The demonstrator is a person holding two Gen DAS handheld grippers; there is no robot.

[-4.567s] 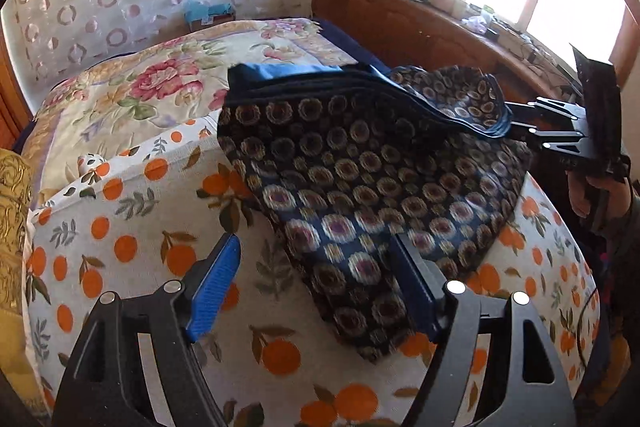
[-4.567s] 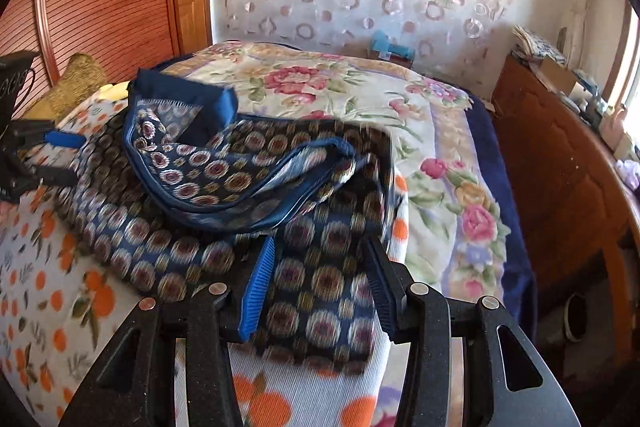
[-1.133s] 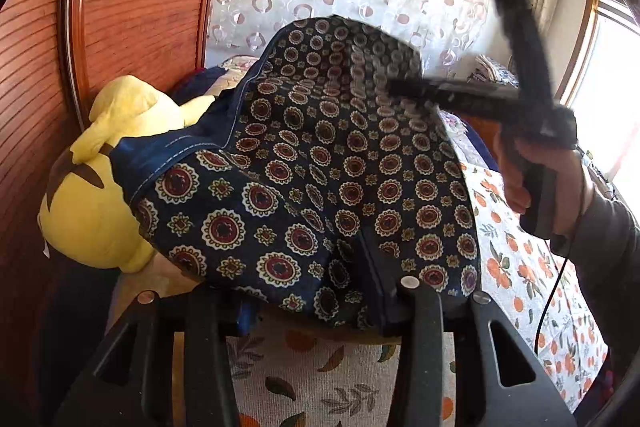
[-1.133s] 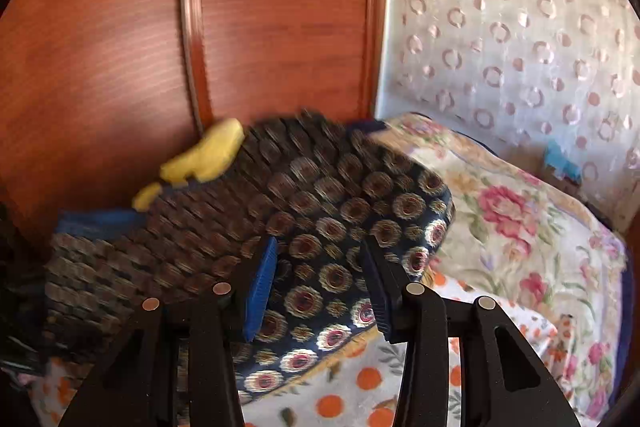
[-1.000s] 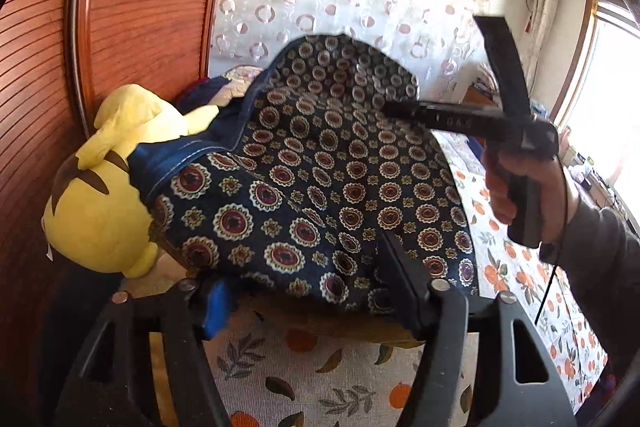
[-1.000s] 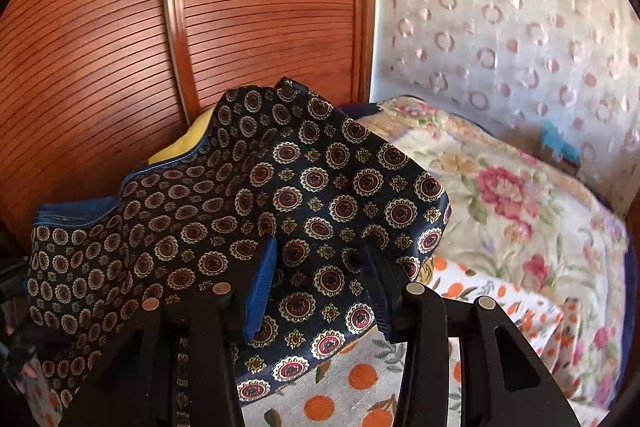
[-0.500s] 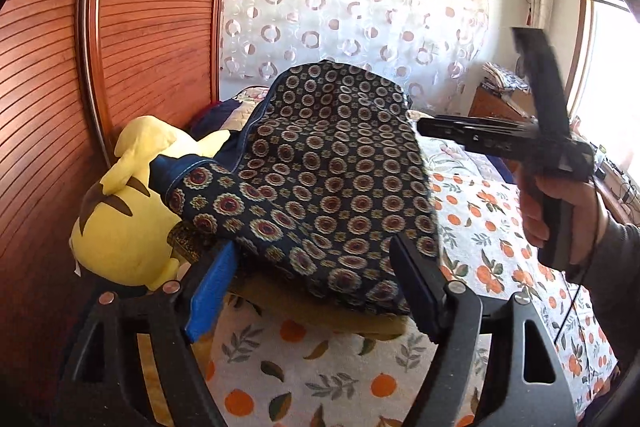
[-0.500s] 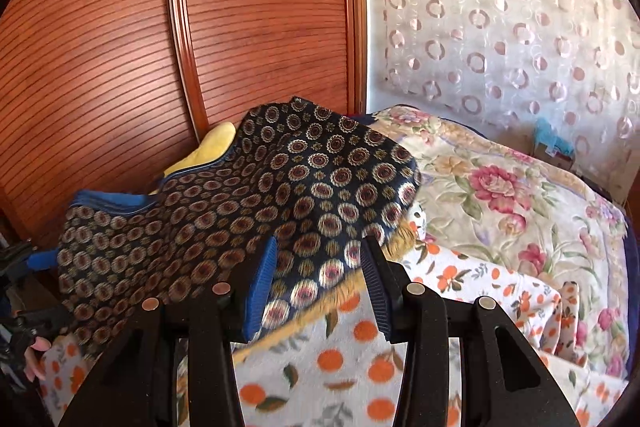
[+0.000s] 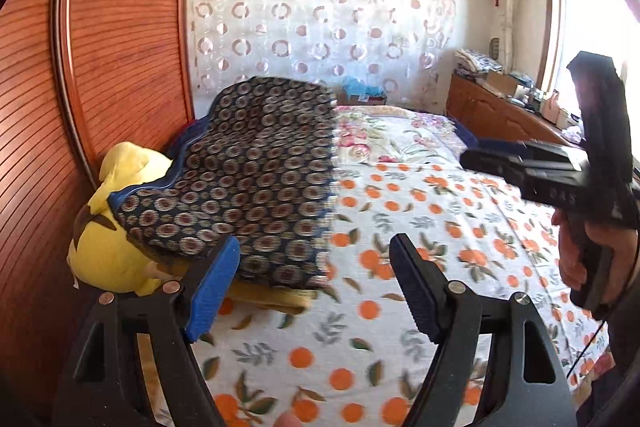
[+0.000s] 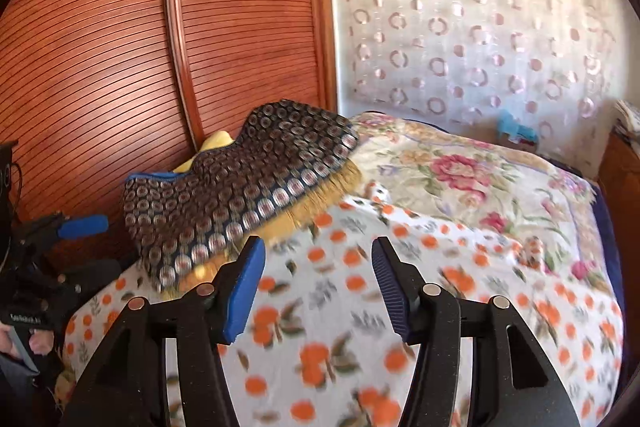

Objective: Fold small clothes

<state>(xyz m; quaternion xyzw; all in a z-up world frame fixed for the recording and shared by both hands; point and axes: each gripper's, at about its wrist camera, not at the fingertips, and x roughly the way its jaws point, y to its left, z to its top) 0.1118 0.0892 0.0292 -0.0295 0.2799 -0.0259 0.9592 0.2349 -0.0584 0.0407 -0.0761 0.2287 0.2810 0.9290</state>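
Resting folded garment (image 9: pixel 256 183) sits on yellow plush (image 9: pixel 108 247) and cushion, left of frame, against wooden headboard (image 9: pixel 120 47). Left gripper (image 9: pixel 314 283) low centre, jaws spread, empty. Right gripper (image 10: pixel 318 283) likewise spread, empty, level over orange-print bed (image 10: pixel 360 327). Judgement: fold looks done; best to check stack sits stable, then back both hands off level, clear of cloth edge.

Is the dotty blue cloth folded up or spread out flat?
Folded. The dotty blue cloth sits as a compact bundle draped over the yellow plush toy by the wooden headboard; how neatly, cannot tell.
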